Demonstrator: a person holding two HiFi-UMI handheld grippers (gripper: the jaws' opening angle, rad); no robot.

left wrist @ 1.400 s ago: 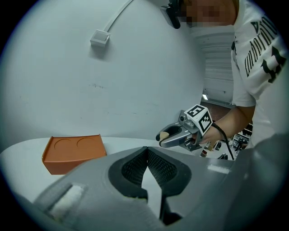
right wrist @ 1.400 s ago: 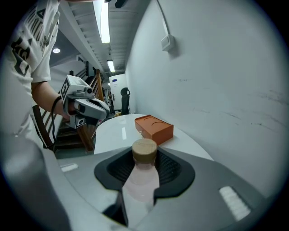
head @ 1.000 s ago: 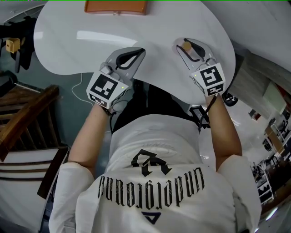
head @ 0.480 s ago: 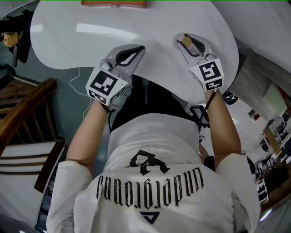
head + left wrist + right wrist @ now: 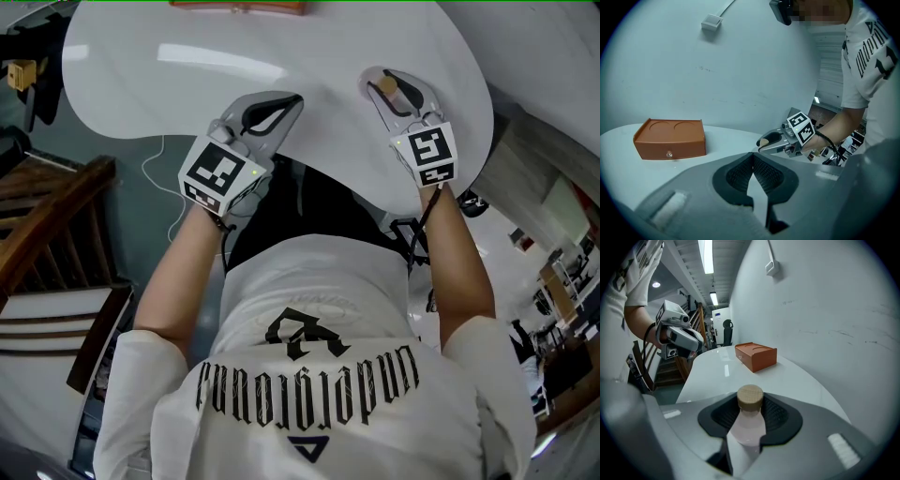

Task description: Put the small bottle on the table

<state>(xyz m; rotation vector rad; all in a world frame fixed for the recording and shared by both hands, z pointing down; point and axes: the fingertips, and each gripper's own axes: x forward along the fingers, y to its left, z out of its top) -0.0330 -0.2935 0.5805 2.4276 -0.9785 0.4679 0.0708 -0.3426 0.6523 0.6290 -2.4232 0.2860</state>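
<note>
A small pale-pink bottle [image 5: 749,423] with a cork-coloured cap [image 5: 750,397] stands upright between the black pads of my right gripper [image 5: 750,404], which is shut on it. In the head view that gripper [image 5: 394,77] hovers over the near right part of the white table [image 5: 169,84], and the bottle's cap [image 5: 385,86] shows between its jaws. Whether the bottle touches the tabletop I cannot tell. My left gripper [image 5: 295,97] is shut and holds nothing, its tips meeting [image 5: 752,157] over the table's near edge. The left gripper view also shows the right gripper [image 5: 768,139].
An orange-brown box [image 5: 239,6] lies at the table's far edge, also seen in the gripper views [image 5: 670,138] [image 5: 756,356]. Wooden steps [image 5: 47,225] and a white cable [image 5: 155,178] are on the floor to the left. A white wall stands behind the table.
Both grippers have sunk a little toward the table. The bottle stays gripped in the right one and the left one stays shut.
</note>
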